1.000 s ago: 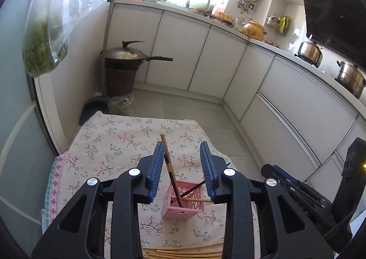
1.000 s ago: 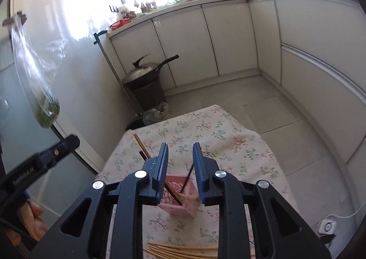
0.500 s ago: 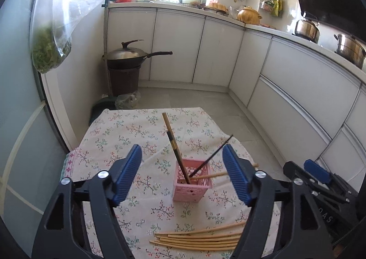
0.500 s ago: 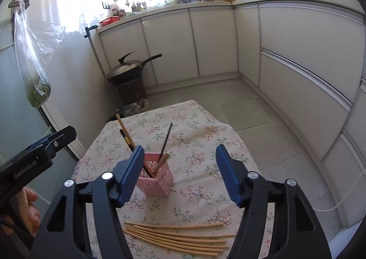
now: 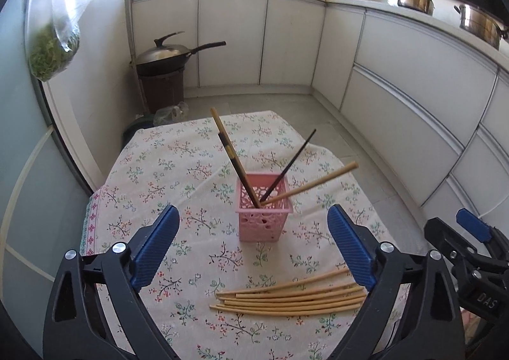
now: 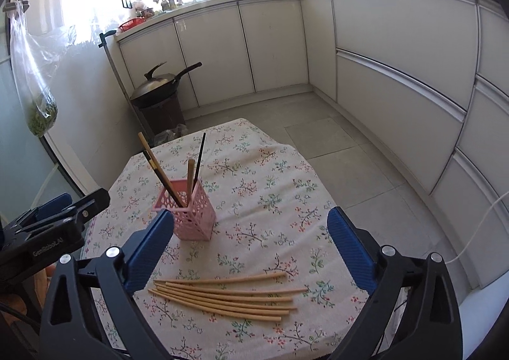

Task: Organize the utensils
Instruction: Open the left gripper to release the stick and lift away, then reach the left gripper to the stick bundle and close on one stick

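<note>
A pink perforated holder (image 5: 264, 213) (image 6: 189, 213) stands upright on the floral tablecloth (image 5: 178, 169) with several chopsticks leaning out of it, some dark and some tan. Nearer to me, a bundle of loose bamboo chopsticks (image 5: 292, 299) (image 6: 222, 296) lies flat. My left gripper (image 5: 253, 212) hovers short of the holder, its jaws opening wide with nothing between the pads. My right gripper (image 6: 250, 215) hangs over the loose bundle. Its jaws are also opening and hold nothing. Each gripper shows at the edge of the other's view.
The small table ends just past the holder, with tiled floor beyond. A lidded wok (image 5: 165, 54) sits on a brown bin by the wall. A bag of greens (image 5: 51, 51) hangs at the left. White cabinets (image 6: 397, 58) curve around the right side.
Both grippers have drawn back from the pink holder toward the near table edge. Their jaws have spread from narrow to wide, and the loose bundle has come fully into view.
</note>
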The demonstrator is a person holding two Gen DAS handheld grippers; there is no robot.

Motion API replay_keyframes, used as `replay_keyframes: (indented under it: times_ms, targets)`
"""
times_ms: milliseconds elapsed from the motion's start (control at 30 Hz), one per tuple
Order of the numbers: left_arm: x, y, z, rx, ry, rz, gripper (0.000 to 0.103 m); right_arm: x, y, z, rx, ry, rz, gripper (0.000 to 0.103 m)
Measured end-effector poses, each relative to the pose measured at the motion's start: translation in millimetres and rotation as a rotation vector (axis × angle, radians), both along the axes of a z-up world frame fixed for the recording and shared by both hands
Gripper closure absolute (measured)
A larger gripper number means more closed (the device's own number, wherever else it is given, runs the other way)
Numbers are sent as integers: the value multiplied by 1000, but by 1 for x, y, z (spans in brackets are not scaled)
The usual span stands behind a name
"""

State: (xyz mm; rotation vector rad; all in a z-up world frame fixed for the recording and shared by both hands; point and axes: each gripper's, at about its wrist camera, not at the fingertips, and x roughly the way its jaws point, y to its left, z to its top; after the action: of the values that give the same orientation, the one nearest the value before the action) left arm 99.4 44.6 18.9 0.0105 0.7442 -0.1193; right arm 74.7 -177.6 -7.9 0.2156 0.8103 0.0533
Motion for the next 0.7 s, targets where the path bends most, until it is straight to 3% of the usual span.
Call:
replay_keyframes:
  times_ms: [267,433,533,700]
  targets:
    - [10,-17,-31,30,162,-119,8,-64,13,-20,69,131,141,8]
    - [16,-43,-67,71,316,-235,7,-111,24,-51,-93,178,183,8]
    - [21,-68,-90,105,412,-321,7,-117,21,-64,-132,218,197,8]
    - [36,-113,-132,168,541,-422,8,-110,8,-71,-81,258,169,8]
